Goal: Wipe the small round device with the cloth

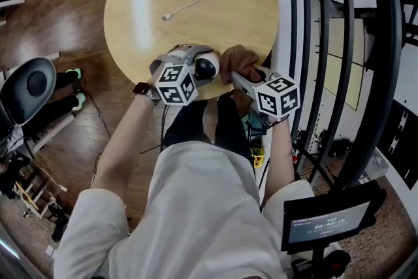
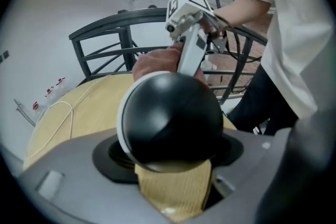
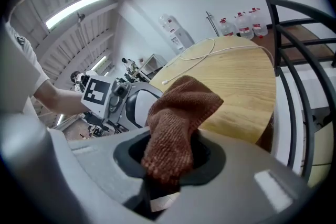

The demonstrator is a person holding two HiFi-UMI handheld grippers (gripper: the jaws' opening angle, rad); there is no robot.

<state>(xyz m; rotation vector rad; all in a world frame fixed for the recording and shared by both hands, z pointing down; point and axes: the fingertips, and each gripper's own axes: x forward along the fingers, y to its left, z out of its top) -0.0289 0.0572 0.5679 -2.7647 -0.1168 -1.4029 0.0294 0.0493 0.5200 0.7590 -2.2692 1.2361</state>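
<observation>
Head view: we hold the small round device over the table's near edge, clamped in the left gripper's wide jaws, prob. to steady it for the cloth, pinched tight in the right gripper just beside it. White cable lies farther back, railing at right; nothing btwn cloth & device.

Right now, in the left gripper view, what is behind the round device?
Directly behind the round device: the brown cloth, held by the right gripper, over the table. The device covers the cloth's lower part, so contact cannot be seen.
</observation>
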